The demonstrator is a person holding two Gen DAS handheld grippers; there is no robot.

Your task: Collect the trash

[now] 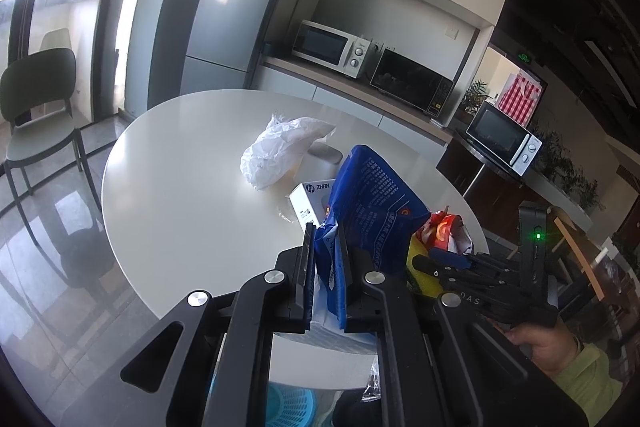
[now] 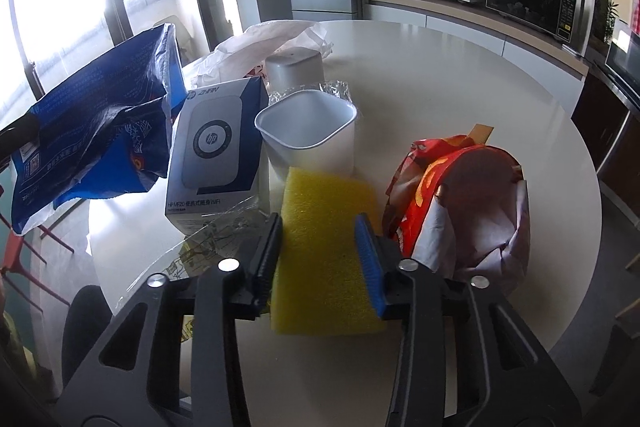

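My left gripper [image 1: 325, 247] is shut on a blue plastic bag [image 1: 372, 203] and holds it up over the near edge of the round white table [image 1: 180, 187]; the bag also shows at the left of the right wrist view [image 2: 92, 131]. My right gripper [image 2: 318, 247] is closed on a yellow sponge [image 2: 324, 227] lying on the table, a finger on each side of it. A red and orange snack bag [image 2: 460, 203] stands just right of the sponge. A crumpled white plastic bag [image 1: 280, 151] lies mid-table.
A white HP box [image 2: 216, 151], an open white container [image 2: 308, 131] and a grey cylinder [image 2: 294, 69] stand behind the sponge. Clear film [image 2: 208, 247] lies by the left finger. A blue basket [image 1: 292, 405] sits on the floor under the table edge. A green chair [image 1: 36, 107] stands left.
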